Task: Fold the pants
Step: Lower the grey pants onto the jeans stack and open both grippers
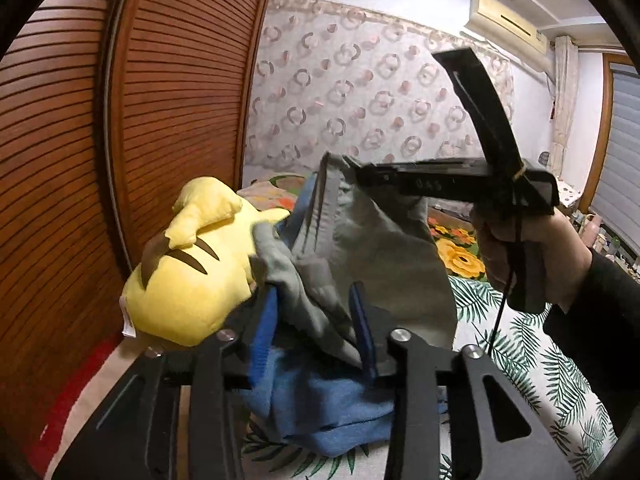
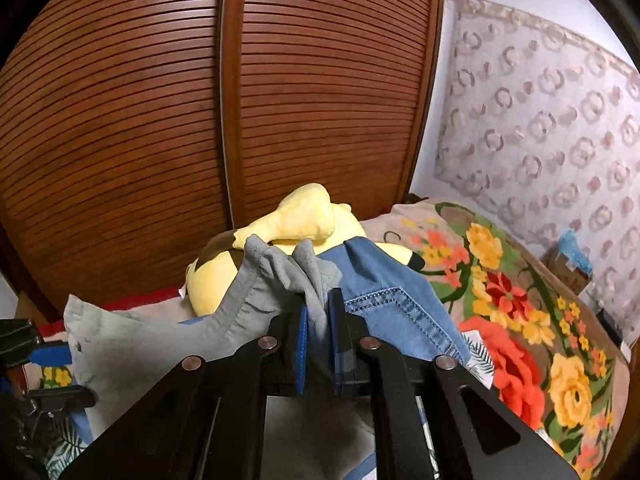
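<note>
The grey pants (image 1: 384,256) hang lifted over the bed. In the left wrist view my left gripper (image 1: 316,316) has its blue pads (image 1: 266,320) well apart, and a bunched edge of the grey cloth lies loosely between them. My right gripper (image 1: 360,174), held by a hand (image 1: 560,256), pinches the pants' upper corner. In the right wrist view the right gripper (image 2: 320,320) has its blue pads close together with the grey pants (image 2: 168,340) filling the gap. Part of the left gripper shows at that view's far left edge.
Blue jeans (image 1: 320,408) (image 2: 384,300) lie crumpled under the grey pants. A yellow plush toy (image 1: 192,280) (image 2: 304,216) rests behind them against the louvred wooden wardrobe (image 1: 80,160) (image 2: 200,120). A floral blanket (image 2: 520,300) and a leaf-print sheet (image 1: 520,340) cover the bed.
</note>
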The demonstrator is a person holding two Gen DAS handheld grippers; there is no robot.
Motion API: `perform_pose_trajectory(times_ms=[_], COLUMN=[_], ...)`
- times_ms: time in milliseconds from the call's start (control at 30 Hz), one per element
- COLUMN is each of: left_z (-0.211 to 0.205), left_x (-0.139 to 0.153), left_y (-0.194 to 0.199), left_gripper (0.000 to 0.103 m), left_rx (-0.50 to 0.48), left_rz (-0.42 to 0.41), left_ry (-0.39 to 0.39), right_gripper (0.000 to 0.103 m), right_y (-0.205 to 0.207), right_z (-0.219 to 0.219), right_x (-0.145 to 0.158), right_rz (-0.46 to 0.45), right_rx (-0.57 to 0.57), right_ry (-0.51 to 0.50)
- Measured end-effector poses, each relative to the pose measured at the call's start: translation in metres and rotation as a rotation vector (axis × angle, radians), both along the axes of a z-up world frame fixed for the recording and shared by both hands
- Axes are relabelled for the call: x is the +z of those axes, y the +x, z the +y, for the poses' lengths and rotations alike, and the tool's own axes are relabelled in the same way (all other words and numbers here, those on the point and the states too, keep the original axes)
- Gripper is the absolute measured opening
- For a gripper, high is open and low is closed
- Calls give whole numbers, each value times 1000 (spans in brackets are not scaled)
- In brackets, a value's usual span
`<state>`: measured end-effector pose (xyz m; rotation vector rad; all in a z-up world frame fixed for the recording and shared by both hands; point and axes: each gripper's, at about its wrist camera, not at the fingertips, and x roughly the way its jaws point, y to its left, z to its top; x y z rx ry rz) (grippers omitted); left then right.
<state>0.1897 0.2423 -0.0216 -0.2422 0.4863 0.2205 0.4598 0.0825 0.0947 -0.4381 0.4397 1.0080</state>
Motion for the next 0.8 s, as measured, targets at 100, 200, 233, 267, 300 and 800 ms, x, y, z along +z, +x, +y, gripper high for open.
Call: perform_pose_trajectory(times_ms=[100,200,233,267,300,800], left_z=[2,0,-1,-1,-1,12], left_x=[7,9,9,6,4,-26], left_y=[-1,2,4,5,7,13], left_gripper=[45,46,46,46,46,46], left_rx=[10,7,7,12,20,54], left_rz=[-18,-20,-15,-8,4,116], left_ry=[11,29,41,53,66,48], right_gripper=[28,30,30,30,30,30], right_y=[-4,-8,-9,-9,-8,33], right_z=[-3,-9,-12,-14,-16,-14], right_x=[2,1,1,-1,-3,-27], right_rz=[-6,2,4,10,18,97], right_rx=[-3,-3,-1,4,10,-145], right_ry=[17,36,39,38,35,21])
